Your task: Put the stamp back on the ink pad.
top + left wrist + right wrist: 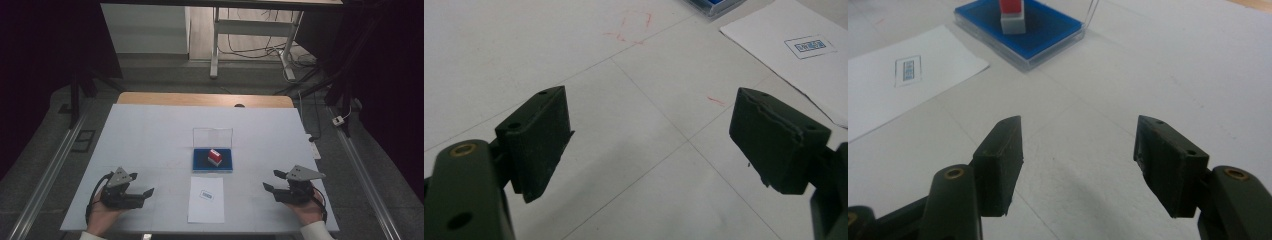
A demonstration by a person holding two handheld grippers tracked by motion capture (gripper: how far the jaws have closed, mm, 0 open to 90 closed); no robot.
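A red and white block [215,157] [1012,14] stands on a blue pad in a clear open case [197,168] [1048,37] at the table's middle. A white sheet [206,200] [878,95] [794,55] with a small blue-printed label [206,195] [907,69] [810,46] lies just in front of the case. My left gripper [144,195] [649,140] rests low at the front left, open, with nothing between its jaws. My right gripper [274,181] [1079,160] sits at the front right, open and empty, pointing toward the case.
The white table cover [150,135] shows faint grid lines and red pen marks [634,27]. A wooden table edge [205,99] runs along the back. Beyond it stand a white desk frame [216,45] and floor cables [260,50].
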